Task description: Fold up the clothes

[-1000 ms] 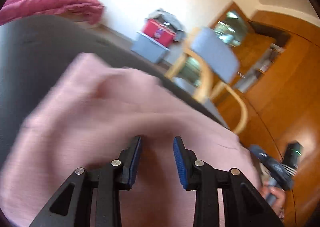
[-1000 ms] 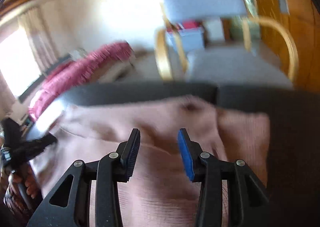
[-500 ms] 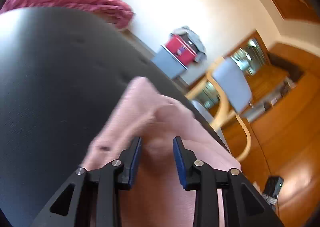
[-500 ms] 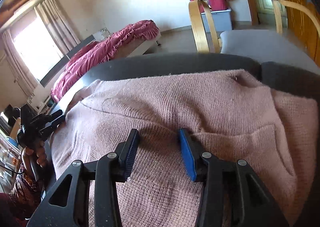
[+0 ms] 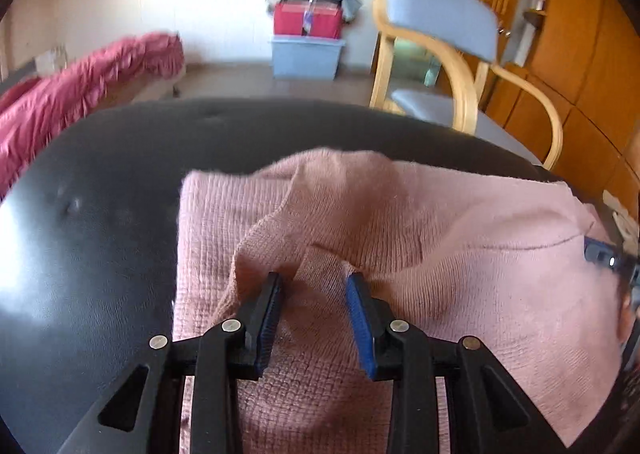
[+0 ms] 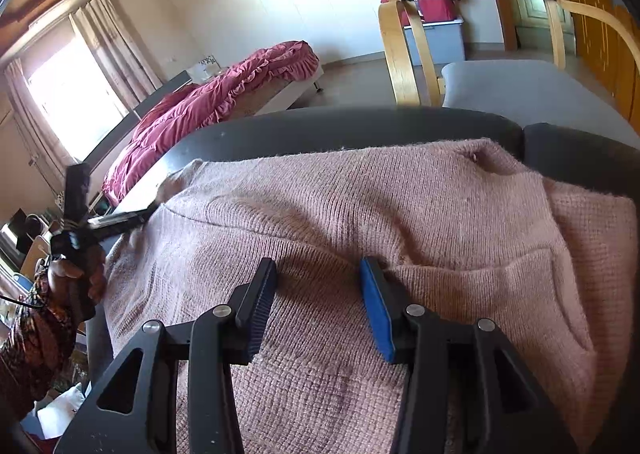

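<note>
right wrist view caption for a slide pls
Right gripper jaws opening over a pink knit sweater spread on a dark cushion.

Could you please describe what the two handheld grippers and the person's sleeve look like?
Both the left gripper and right gripper are black, with triangular cut-outs, silver rivets and ribbed blue pads. In the right wrist view the sleeve is dark red-orange patterned fabric.

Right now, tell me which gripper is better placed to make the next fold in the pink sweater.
Probably the left gripper: a raised ridge of the pink sweater sits between its pads. The right gripper rests over flat knit.
</note>
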`<state>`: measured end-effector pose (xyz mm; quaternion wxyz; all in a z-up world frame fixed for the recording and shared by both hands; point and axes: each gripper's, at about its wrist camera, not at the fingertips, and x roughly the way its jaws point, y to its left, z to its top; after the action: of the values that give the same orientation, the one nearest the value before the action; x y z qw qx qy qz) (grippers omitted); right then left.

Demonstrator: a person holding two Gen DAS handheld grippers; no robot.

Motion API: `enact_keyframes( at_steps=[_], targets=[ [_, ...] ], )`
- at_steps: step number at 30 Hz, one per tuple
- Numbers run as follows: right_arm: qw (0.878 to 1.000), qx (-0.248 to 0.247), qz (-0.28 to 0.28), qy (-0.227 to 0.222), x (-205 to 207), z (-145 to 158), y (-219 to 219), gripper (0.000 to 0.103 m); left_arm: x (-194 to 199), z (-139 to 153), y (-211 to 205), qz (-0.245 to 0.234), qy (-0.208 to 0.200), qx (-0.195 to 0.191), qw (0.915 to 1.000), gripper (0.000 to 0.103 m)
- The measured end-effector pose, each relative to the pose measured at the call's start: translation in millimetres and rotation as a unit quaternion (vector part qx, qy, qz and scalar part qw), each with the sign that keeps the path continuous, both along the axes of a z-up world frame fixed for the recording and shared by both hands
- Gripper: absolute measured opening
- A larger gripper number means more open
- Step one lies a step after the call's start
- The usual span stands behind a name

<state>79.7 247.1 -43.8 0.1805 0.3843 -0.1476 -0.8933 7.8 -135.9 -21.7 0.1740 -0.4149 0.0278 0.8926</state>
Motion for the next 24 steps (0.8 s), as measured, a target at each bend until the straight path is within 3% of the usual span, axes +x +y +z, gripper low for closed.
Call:
enact_keyframes(
  at_steps=[2, 3, 4, 5, 9, 12, 14, 17, 21, 24],
  targets=[
    [1.0, -0.001, 0.0, 0.0, 0.3, -0.1, -0.4, 0.047, 3.6, -1.1, 1.4, 0.001, 0.01, -0.008, 0.9999, 0.033],
    [1.0, -0.001, 0.0, 0.0, 0.4, -0.2, -0.6, 0.047, 5.4, -0.5, 2.9, 0.001, 0.015, -0.014, 0.9998, 0.025],
    [1.0, -0.001, 0.0, 0.0, 0.7, -0.1, -0.5, 0.047, 7.2, 0.1, 4.8, 0.001, 0.02, -0.021, 0.9996, 0.008],
    [1.0, -0.001, -0.001, 0.0, 1.1, 0.2, -0.3, 0.047, 8.8, 1.0, 8.1, -0.001, 0.025, -0.03, 0.9992, 0.004],
    [1.0, -0.003, -0.001, -0.001, 2.3, 0.6, -0.1, 0.047, 12.0, 17.0, 8.2, 0.008, 0.067, -0.014, 0.9976, 0.002],
    [1.0, -0.005, -0.001, -0.001, 2.5, 0.4, 0.6, 0.047, 16.0, 35.5, -15.3, 0.055, 0.106, 0.049, 0.9916, 0.002],
    [1.0, -0.005, -0.001, -0.001, 2.6, 0.3, 0.6, 0.047, 13.4, 37.7, -25.9, 0.081, 0.115, 0.055, 0.9885, 0.002],
    [1.0, -0.004, -0.001, -0.001, 2.9, 0.4, 0.0, 0.047, 1.7, 23.2, -31.7, 0.093, 0.095, 0.027, 0.9908, 0.002],
    [1.0, -0.003, -0.001, -0.001, 3.4, 1.1, 0.0, 0.047, -25.1, -1.7, -26.1, 0.094, 0.011, -0.008, 0.9955, 0.006],
    [1.0, -0.006, -0.001, 0.0, 4.1, 0.9, 0.8, 0.047, -20.0, 3.1, -17.7, 0.082, 0.014, -0.024, 0.9962, 0.018]
  ],
)
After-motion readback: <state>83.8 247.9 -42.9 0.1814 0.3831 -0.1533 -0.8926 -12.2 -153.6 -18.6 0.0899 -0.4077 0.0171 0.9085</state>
